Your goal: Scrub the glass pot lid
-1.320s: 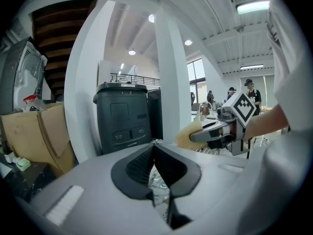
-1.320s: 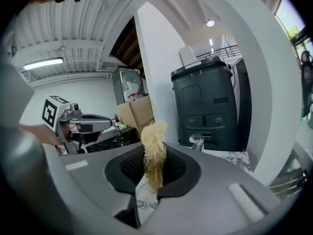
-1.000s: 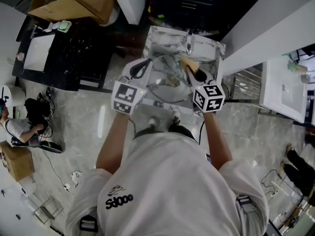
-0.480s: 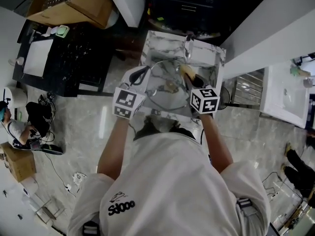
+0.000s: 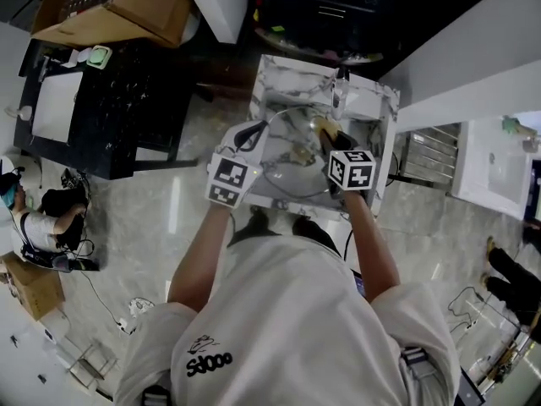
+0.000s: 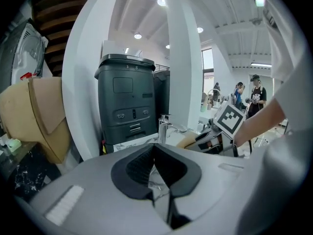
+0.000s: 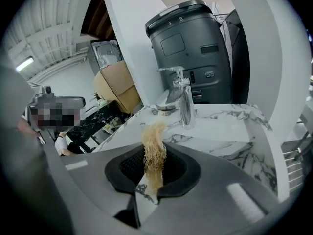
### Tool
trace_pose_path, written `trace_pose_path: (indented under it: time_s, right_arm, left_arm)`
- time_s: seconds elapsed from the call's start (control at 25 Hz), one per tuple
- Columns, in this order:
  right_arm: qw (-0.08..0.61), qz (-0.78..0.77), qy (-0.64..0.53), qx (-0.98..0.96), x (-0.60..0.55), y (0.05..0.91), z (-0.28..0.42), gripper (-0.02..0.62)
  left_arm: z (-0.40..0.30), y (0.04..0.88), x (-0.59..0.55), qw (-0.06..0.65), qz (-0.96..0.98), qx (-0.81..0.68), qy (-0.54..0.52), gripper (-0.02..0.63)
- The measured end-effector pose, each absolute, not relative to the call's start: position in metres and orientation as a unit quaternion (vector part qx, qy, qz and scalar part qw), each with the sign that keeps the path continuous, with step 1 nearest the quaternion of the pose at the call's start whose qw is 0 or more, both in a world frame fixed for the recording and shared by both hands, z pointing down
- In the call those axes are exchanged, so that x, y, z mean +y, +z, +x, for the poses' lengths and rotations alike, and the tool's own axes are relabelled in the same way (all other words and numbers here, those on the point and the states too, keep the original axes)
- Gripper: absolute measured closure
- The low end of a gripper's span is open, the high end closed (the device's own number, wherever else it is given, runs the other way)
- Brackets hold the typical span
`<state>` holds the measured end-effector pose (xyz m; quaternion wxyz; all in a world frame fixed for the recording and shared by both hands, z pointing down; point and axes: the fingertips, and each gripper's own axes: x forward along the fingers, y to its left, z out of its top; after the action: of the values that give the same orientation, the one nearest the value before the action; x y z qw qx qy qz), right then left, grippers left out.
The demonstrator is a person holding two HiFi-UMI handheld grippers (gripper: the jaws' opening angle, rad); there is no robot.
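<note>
The round glass pot lid (image 5: 286, 172) hangs tilted over the marble sink (image 5: 372, 104), its knob near the middle. My left gripper (image 5: 254, 130) is shut on the lid's left rim; in the left gripper view its jaws (image 6: 155, 154) pinch a thin glassy edge. My right gripper (image 5: 326, 134) is shut on a tan fibrous scrubber (image 5: 323, 124), which rests against the lid's far right part. In the right gripper view the scrubber (image 7: 154, 153) sticks up out of the closed jaws (image 7: 153, 168). The chrome faucet (image 7: 185, 106) stands just beyond.
A dark grey machine (image 7: 195, 48) stands behind the sink, with a white pillar beside it. Left of the sink are a black table (image 5: 110, 100) and a cardboard box (image 5: 144, 2). A person (image 5: 42, 218) sits on the floor far left. People stand far off (image 6: 254, 94).
The head view has shifted a little. Both grippers stay at the lid over the sink; the scrubber has slid slightly leftward relative to the faucet.
</note>
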<state>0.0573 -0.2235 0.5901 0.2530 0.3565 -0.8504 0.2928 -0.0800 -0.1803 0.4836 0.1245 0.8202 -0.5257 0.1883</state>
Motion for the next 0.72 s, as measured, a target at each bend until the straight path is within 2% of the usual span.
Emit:
trace_pose_path:
  time_s: [0.36, 0.72]
  right_arm:
    - [0.325, 0.356, 0.294, -0.826, -0.236, 0.651, 0.039, 0.546]
    - [0.366, 0.404, 0.253, -0.799, -0.247, 0.687, 0.033, 0.545]
  left_arm:
    - [-0.090, 0.507, -0.185, 0.147, 0.819, -0.519, 0.194, 0.597]
    - [-0.102, 0.519, -0.179, 0.159, 0.814, -0.523, 0.197, 0.597]
